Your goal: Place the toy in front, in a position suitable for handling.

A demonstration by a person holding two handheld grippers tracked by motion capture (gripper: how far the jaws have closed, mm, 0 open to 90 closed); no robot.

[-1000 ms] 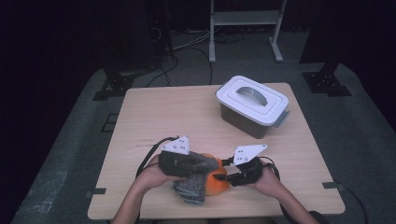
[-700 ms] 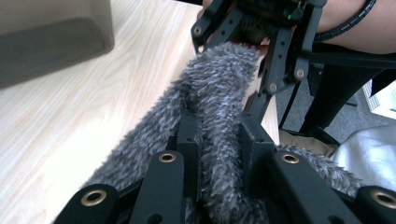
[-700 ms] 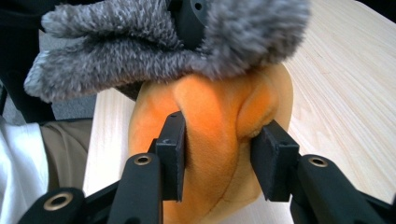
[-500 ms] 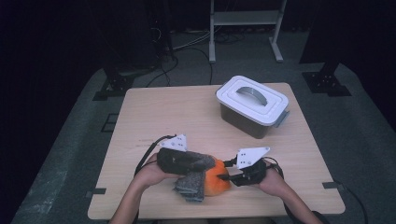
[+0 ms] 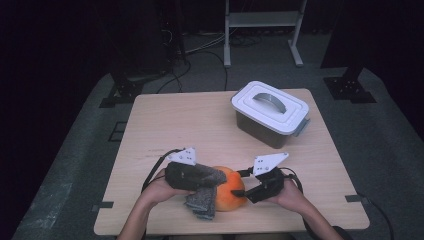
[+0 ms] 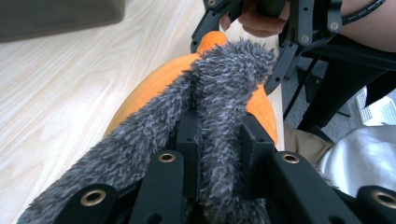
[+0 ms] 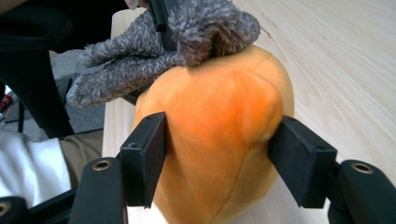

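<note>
- Pale wood table (image 5: 200,125) on grey floor (image 5: 75,165), room behind dark
- Left gripper (image 5: 202,176) clamped on grey cloth (image 5: 202,202), draped over orange plush (image 5: 230,195) at the near edge
- Right gripper (image 5: 245,192) jaws just opening, both sides against the plush
- Lidded box (image 5: 270,112) stands far right

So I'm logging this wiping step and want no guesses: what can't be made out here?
- Lidded box: contents, hidden by its white lid, high view.
- Orange plush toy: top, covered by grey cloth, right gripper view.
- Toy's underside: against the table.
- Left gripper pads: buried in cloth, left gripper view.
</note>
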